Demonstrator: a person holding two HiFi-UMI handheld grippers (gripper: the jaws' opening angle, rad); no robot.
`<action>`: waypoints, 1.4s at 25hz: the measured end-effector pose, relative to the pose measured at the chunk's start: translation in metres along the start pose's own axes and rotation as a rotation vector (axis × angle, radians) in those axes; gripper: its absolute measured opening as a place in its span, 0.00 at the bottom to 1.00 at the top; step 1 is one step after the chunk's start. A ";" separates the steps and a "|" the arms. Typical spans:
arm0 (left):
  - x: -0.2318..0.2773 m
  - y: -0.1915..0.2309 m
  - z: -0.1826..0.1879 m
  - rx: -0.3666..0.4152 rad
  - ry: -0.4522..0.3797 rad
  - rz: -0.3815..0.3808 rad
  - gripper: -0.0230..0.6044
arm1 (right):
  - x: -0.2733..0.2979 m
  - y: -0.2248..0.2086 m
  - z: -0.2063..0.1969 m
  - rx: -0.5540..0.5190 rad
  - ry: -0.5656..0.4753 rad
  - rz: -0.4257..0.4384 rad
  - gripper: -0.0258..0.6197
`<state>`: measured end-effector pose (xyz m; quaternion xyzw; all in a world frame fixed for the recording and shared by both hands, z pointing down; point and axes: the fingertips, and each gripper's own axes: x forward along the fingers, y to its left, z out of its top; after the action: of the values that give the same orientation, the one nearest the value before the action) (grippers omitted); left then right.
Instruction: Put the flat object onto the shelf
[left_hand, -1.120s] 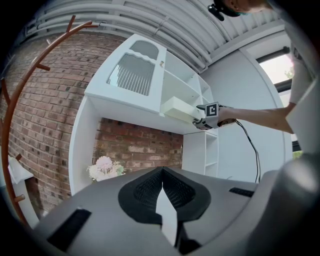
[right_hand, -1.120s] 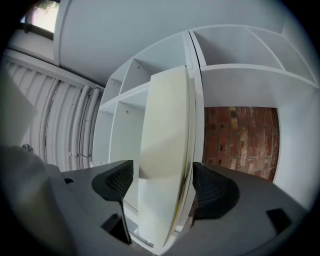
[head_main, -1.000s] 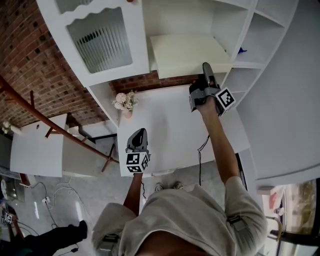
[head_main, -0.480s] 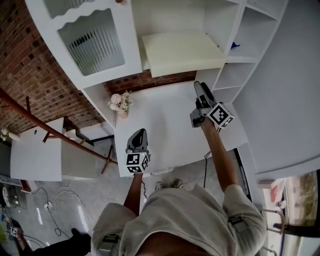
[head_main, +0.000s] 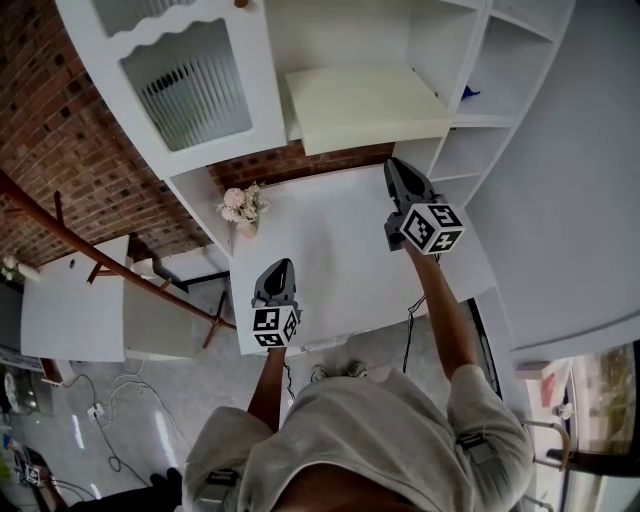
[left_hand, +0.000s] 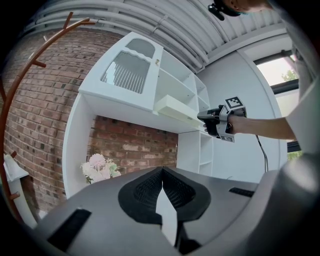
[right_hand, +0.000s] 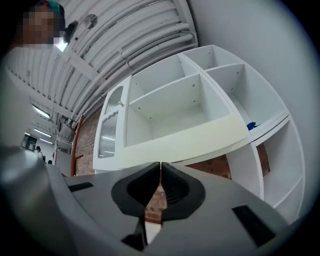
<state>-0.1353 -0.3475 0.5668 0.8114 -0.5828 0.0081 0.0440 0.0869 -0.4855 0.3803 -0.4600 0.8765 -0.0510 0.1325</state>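
**A:** Jaws pressed together on both, head view. The right gripper is empty, just below the flat object, which lies on the shelf.

**B:** Left gripper view: left gripper pads meet on nothing, flat object far ahead, up and right.

**A:** Right gripper view: closed, flat object just above the tips. It looks stiff, light and smooth. I'd pinch its front edge.

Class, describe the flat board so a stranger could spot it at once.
Find the white shelf unit against the brick wall. In the open bay beside its ribbed-glass door lies a flat board. Unlike everything white around it, it is cream and overhangs the front edge.
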 end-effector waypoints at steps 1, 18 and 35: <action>-0.001 0.001 0.000 -0.001 0.000 0.004 0.06 | 0.003 0.000 0.003 -0.008 0.001 -0.002 0.09; -0.002 0.012 0.001 -0.009 -0.005 0.037 0.06 | 0.054 -0.022 0.022 -0.017 0.015 -0.017 0.09; 0.001 0.027 0.004 -0.002 -0.007 0.069 0.06 | 0.098 -0.039 0.017 0.009 0.047 -0.015 0.09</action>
<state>-0.1605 -0.3568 0.5648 0.7909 -0.6105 0.0062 0.0424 0.0694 -0.5869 0.3539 -0.4647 0.8756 -0.0667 0.1133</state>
